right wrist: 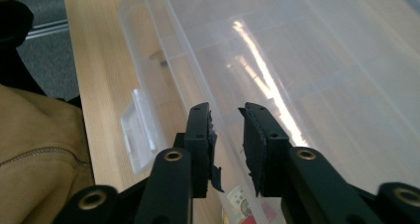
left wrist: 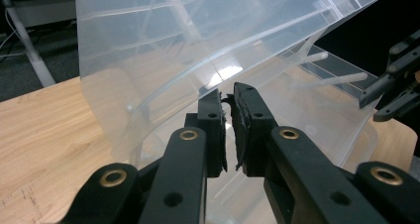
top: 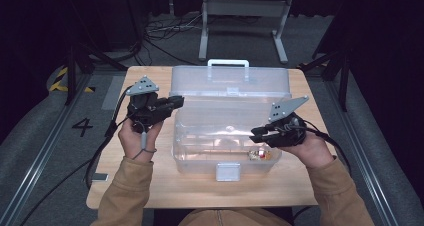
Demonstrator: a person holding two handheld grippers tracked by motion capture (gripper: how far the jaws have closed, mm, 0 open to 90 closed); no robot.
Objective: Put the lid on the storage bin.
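**Clear storage box held between two tongs**

Wooden bench carrying a clear plastic box, lid raised at its far side. The box looks light, thin-walled, slick and somewhat flexible; its rims probably offer the surest hold. Left tongs stand at the box's left end, narrowly parted, seemingly pinching the lid's edge. Right tongs straddle the front wall's rim, released. A small packet lies inside.
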